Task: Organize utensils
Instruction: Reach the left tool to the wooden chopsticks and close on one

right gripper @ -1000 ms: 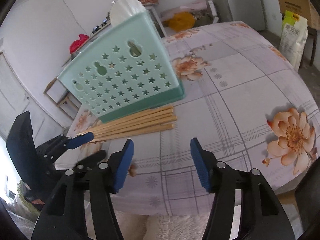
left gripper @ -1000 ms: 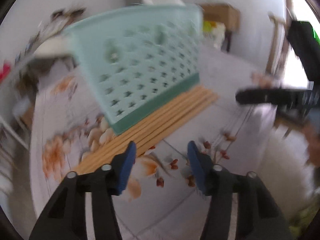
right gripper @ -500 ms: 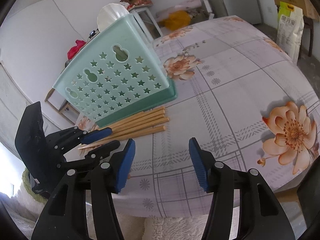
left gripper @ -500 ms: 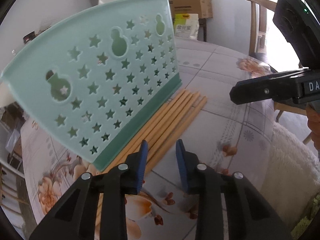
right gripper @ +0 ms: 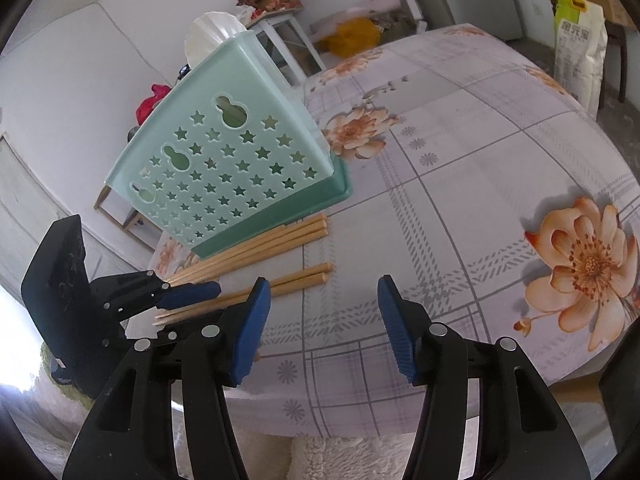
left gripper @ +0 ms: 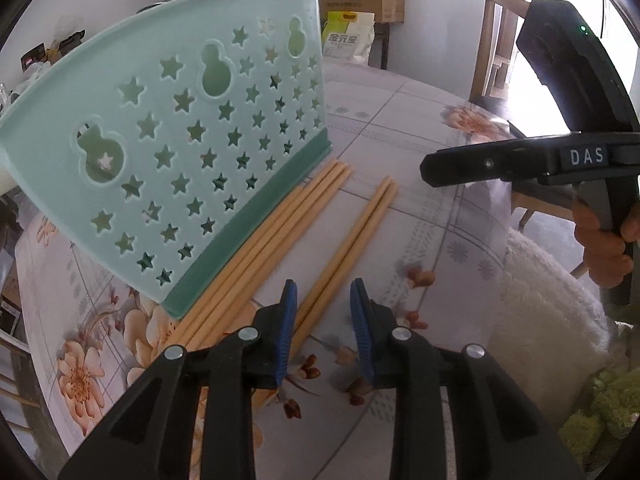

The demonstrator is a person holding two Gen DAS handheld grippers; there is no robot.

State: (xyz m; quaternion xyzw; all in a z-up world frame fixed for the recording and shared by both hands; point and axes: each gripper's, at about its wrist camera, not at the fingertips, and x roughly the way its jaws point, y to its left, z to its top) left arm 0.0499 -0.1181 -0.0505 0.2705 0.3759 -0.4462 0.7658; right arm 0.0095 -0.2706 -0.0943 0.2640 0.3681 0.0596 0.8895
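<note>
Left claw [left gripper: 323,300] hangs low over the floral-patterned tablecloth [left gripper: 400,120]. Its blue pads are much nearer each other than a second ago, though a gap remains. A loose pair of pale bamboo chopsticks [left gripper: 352,232] runs up from that gap toward one o'clock. Their near ends lie against the pad on the nine o'clock side, while the pad on the three o'clock side looks clear of them, so this reads as a bracket around the pair and not yet a clamp.

At ten o'clock from the claw, the mint-green plastic utensil basket with star-shaped holes [left gripper: 192,140] stands on the cloth. A row of four more bamboo chopsticks [left gripper: 280,232] lies along the foot of its wall. Half a second ago all six sticks lay together; now the pair sits apart from the four, with bare cloth between them. That probably means the pair has been singled out for pick-up, and the remaining squeeze must catch both sticks without rolling one away.

Over at two o'clock in the left view, the right claw [right gripper: 322,292] hovers over the table edge with its pads well apart and nothing between them. The split-off pair lies at about eleven o'clock from it.
</note>
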